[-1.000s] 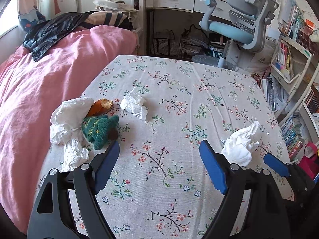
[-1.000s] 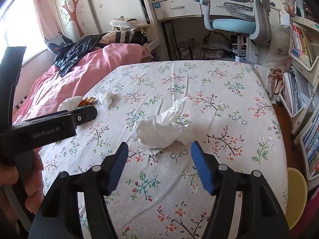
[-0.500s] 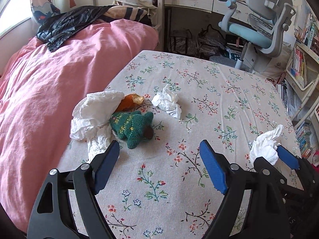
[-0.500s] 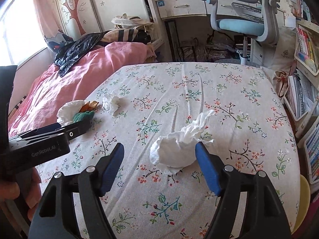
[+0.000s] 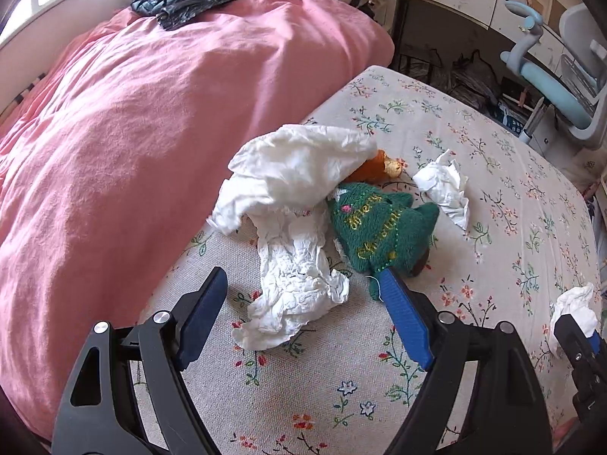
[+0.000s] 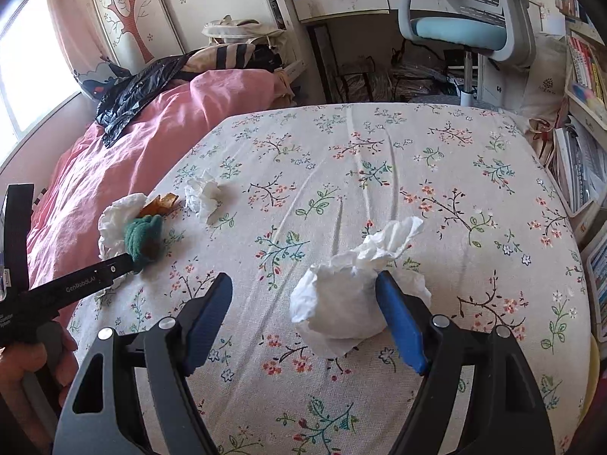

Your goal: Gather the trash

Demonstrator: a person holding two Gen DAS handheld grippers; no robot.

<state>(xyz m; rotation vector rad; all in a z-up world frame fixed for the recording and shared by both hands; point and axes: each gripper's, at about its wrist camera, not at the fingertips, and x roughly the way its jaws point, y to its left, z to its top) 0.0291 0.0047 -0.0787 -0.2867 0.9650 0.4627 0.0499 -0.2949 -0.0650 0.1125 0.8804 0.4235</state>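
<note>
Floral bedsheet (image 5: 493, 174), green plush toy (image 5: 379, 227) against crumpled tissue (image 5: 296, 288), pink duvet (image 5: 151, 113) beside

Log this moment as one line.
left gripper: open, straddling crumpled white tissue | right gripper: open around white tissue wad | none lifted

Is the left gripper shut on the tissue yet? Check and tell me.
No: the left gripper stands wide open, its blue fingers on either side of the crumpled tissue, which lies on the floral sheet.

Green plush toy (image 5: 379, 227) on floral sheet (image 6: 379, 174), pink duvet (image 5: 151, 121), blue desk chair (image 6: 466, 26)
</note>
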